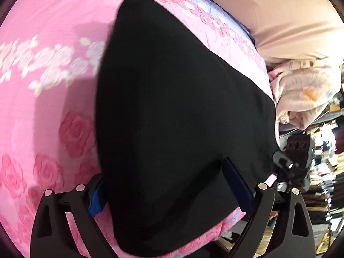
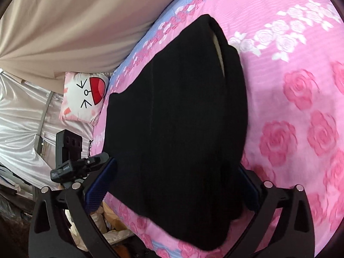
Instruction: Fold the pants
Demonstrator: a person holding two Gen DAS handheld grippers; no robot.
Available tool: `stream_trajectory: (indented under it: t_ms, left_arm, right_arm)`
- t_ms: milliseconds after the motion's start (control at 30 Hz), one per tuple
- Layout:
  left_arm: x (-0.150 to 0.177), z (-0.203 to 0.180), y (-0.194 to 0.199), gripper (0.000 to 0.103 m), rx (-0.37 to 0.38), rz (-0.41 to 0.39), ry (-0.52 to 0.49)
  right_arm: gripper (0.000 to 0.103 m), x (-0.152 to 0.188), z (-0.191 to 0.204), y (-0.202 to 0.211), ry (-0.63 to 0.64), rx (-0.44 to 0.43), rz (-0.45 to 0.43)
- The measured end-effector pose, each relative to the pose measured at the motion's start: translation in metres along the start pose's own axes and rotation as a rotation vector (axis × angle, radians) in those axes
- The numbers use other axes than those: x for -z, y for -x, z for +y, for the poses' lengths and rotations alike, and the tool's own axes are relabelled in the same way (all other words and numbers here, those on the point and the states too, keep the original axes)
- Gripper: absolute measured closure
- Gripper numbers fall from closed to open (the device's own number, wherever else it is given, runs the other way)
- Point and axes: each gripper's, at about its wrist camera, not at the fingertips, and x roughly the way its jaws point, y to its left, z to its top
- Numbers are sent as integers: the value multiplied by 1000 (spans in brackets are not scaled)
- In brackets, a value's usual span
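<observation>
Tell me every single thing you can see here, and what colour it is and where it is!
pants: one, black, lying flat on the bed, between the open jaws of both grippers
bedsheet: one, pink with roses and a pale blue band, covering the bed under the pants
cat-face pillow: one, white and pink with a red mouth, at the bed's edge by the curtain
curtain: one, beige, hanging beyond the bed
silvery fabric: one, shiny white, below the curtain
pile of cloth: one, pale pink and cream, beside the bed
left gripper: one, black with blue pads, open over the near end of the pants
right gripper: one, black with blue pads, open over the pants
</observation>
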Motion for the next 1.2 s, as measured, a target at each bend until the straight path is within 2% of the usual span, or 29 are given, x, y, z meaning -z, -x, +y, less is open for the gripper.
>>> stream_trajectory:
  t_ms: [33, 167, 300, 367, 400, 433, 467, 500, 533, 600, 733, 900, 1067, 1167, 1200]
  left_arm:
    - [-3, -2, -2, 6, 6, 7, -7]
    - [-15, -2, -5, 6, 10, 9, 12]
    - [-18, 6, -2, 6, 45, 24, 18]
    - [-16, 7, -2, 6, 49, 26, 5]
    - [-14, 7, -1, 7, 43, 23, -7]
    - [-14, 6, -1, 12, 34, 18, -12]
    - [-13, 4, 0, 17, 7, 7, -15]
    - [-13, 5, 0, 26, -6, 2, -15]
    - [-12, 7, 2, 30, 0, -1, -10]
    - [-10, 13, 7, 52, 40, -3, 14]
    - [-10, 10, 20, 76, 63, -27, 9]
    - [4, 0, 46, 80, 159, -40, -29]
    - [22, 7, 36, 80, 187, 11, -11]
    - [23, 19, 22, 76, 213, 36, 40]
    - [22, 21, 20, 70, 227, 42, 62]
  right_arm:
    - [5, -3, -1, -1, -6, -9, 10]
    - [5, -15, -3, -7, -27, -50, 41]
    - [6, -28, -12, -6, -73, -129, 98]
    - [26, -27, -17, -6, -75, -88, 103]
    - [51, -26, -23, -8, -87, -80, 108]
    - [55, -25, -26, -8, -98, -93, 104]
    - [56, -23, -26, -6, -90, -92, 96]
    - [56, -21, -22, -6, -79, -82, 90]
    - [56, -20, -19, -5, -66, -71, 82]
    - [56, -18, -14, -5, -54, -63, 64]
    - [61, -14, -7, 8, -36, -85, 12]
    - [64, 2, 14, 34, 0, -108, -44]
    - [64, 24, -7, 29, -85, -85, -36]
    - [64, 25, -21, 19, -131, -92, -39]
    - [63, 25, -21, 18, -128, -93, -41]
